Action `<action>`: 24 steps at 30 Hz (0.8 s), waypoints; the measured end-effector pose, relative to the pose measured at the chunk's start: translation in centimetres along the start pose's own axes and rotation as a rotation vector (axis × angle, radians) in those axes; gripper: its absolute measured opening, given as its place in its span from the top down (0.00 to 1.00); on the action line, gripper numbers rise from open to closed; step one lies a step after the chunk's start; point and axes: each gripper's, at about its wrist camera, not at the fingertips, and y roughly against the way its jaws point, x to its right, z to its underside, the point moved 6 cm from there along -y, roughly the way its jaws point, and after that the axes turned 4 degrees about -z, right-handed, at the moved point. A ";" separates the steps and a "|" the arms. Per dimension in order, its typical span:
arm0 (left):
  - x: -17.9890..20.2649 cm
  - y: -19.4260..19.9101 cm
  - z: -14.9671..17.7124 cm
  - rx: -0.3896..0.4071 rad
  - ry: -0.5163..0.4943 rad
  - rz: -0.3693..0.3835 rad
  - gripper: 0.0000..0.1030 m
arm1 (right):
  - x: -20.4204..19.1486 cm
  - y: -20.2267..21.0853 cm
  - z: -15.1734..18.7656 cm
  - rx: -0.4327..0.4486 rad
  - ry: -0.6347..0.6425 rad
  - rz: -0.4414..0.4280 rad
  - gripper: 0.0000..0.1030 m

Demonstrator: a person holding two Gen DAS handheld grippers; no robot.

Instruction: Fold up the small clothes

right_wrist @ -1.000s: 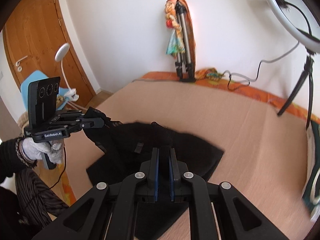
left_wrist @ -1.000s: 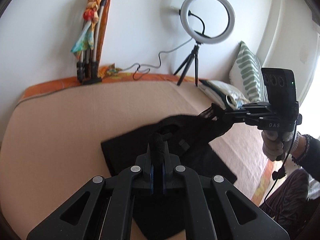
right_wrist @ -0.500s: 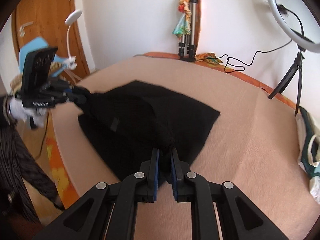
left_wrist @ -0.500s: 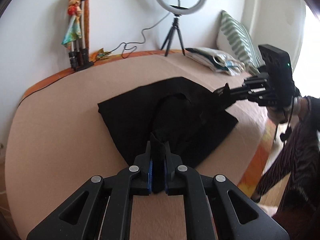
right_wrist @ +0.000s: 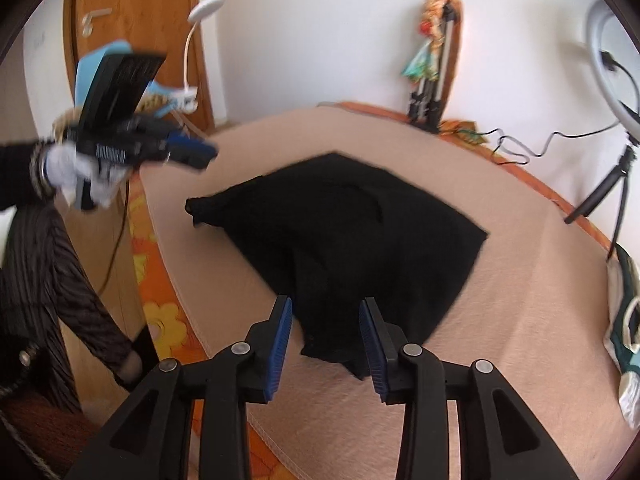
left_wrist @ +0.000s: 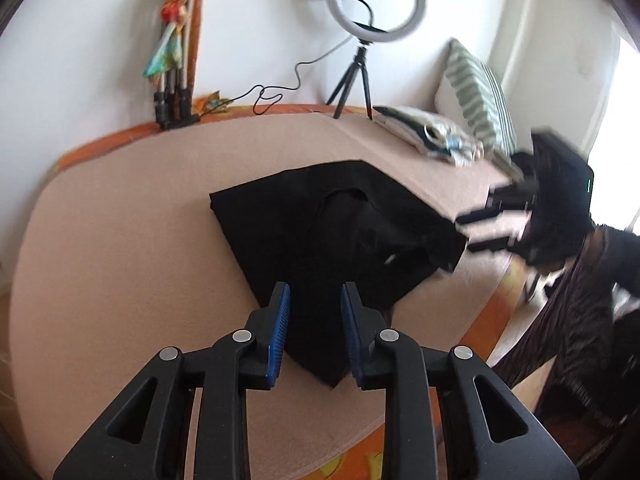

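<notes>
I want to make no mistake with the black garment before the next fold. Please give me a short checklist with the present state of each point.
1. Left claw free of the black garment: ok, jaws opening, pads apart, cloth lying below them.
2. Right claw free of cloth: ok, jaws opening, nothing pinched.
3. Garment fully on the beige bed cover: ok, no edge hangs over.
4. Garment lying flat: not ok, one corner is bunched and ridges show across the middle.
5. Space around the garment clear: ok, ring light tripod and striped pillow stand apart.
6. Fold neat and even: cannot tell, black hides the layers.
</notes>
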 end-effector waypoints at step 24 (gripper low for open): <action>0.1 -5.1 2.3 -0.156 -0.043 -0.094 0.76 | 3.2 3.4 2.3 -0.053 -0.218 0.084 0.44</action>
